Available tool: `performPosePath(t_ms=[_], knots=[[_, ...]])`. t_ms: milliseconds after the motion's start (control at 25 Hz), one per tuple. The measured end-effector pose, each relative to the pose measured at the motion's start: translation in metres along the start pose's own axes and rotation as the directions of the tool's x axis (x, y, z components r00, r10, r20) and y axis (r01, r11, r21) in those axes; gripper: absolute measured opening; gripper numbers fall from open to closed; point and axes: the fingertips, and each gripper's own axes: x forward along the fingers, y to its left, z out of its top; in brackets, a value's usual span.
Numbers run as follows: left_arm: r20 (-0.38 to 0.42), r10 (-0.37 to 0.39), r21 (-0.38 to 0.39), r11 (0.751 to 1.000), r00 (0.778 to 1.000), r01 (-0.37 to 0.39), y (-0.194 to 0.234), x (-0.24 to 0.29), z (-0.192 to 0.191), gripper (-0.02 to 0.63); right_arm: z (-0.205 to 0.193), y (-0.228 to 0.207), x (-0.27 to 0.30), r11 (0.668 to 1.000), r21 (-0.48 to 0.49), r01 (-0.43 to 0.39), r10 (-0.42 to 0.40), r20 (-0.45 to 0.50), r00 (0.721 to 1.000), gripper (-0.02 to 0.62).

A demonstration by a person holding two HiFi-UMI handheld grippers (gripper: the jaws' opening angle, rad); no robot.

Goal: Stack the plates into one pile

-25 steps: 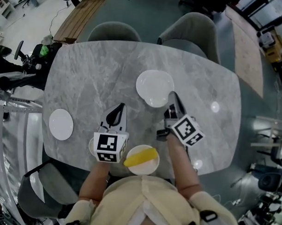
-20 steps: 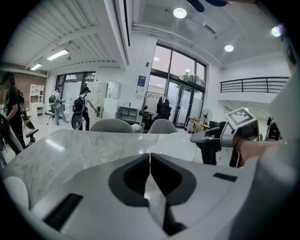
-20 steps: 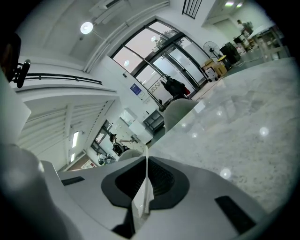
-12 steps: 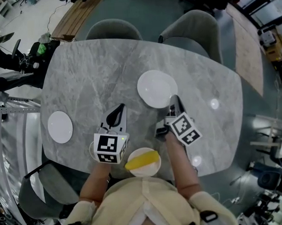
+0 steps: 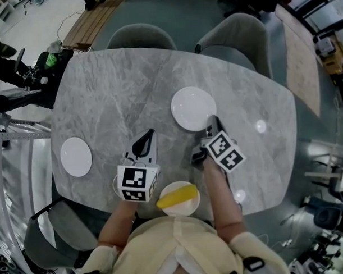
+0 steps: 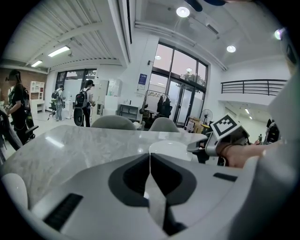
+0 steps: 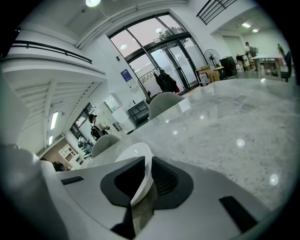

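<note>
A large white plate [image 5: 193, 108] lies flat on the grey marble table [image 5: 114, 90], right of centre, showing one round outline. My right gripper [image 5: 214, 124] is at its near right rim. In the right gripper view the rim [image 7: 136, 157] sits in the narrow slot between the jaws; the jaws are opening, and the pads look to be touching it. A smaller white plate [image 5: 76, 156] lies alone near the table's left edge. My left gripper [image 5: 147, 138] hovers left of the large plate, shut and empty, and its view shows that plate [image 6: 171, 149] ahead.
A white bowl with a yellow thing in it [image 5: 178, 198] sits at the near table edge between my arms. Two grey chairs [image 5: 139, 36] [image 5: 235, 36] stand at the far side, another [image 5: 51, 236] at the near left. People stand far off in the room.
The right gripper has sunk with its plate. A second plate outline stuck out from under it a second ago; now the two line up as one circle. The left gripper stayed put.
</note>
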Motion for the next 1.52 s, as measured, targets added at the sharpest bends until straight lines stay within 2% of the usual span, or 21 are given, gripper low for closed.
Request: performPosePath(t_ms=[200,280,360,520,680,840,960,1120,1320,1520], knots=[[0.007,-0.005,-0.012,1.0,1.0,0.005,0.008,-0.007,0.0,-0.012,-0.007,-0.005,0.002,0.997,-0.061,0.049,-0.051,-0.024,0.998,0.031],[0.009,-0.005,-0.011,1.0,1.0,0.005,0.01,-0.01,0.0,-0.012,-0.009,-0.005,0.003,0.992,-0.107,0.067,-0.07,-0.026,0.997,0.054],[0.012,-0.008,-0.009,1.0,1.0,0.008,0.012,-0.014,0.0,-0.012,-0.008,-0.003,0.002,0.984,-0.16,0.084,-0.087,-0.014,0.996,0.1],[0.019,-0.01,-0.018,1.0,1.0,0.011,0.016,-0.026,0.002,-0.012,-0.001,0.006,-0.009,0.979,-0.189,0.082,-0.079,0.023,0.997,0.103],[0.028,0.003,-0.049,0.999,1.0,-0.002,0.023,-0.04,0.001,-0.012,-0.002,0.026,-0.026,0.979,-0.204,0.012,-0.008,0.017,1.0,0.103],[0.055,0.059,-0.065,0.996,0.997,-0.055,0.028,-0.066,0.004,-0.012,-0.002,0.048,-0.052,0.968,-0.235,-0.092,0.093,-0.006,0.996,0.103],[0.082,0.106,-0.084,0.992,0.991,-0.099,0.028,-0.087,0.007,-0.012,0.004,0.068,-0.073,0.946,-0.254,-0.201,0.203,-0.018,0.979,0.103],[0.134,0.154,-0.137,0.981,0.979,-0.136,0.029,-0.125,0.007,-0.012,0.009,0.083,-0.108,0.91,-0.28,-0.305,0.306,-0.041,0.951,0.103],[0.159,0.28,-0.19,0.95,0.947,-0.249,0.036,-0.177,-0.006,-0.012,0.001,0.104,-0.149,0.836,-0.318,-0.448,0.438,-0.107,0.893,0.103],[0.141,0.431,-0.234,0.889,0.891,-0.393,0.047,-0.232,-0.03,-0.006,-0.02,0.12,-0.177,0.772,-0.33,-0.544,0.519,-0.169,0.838,0.103]])
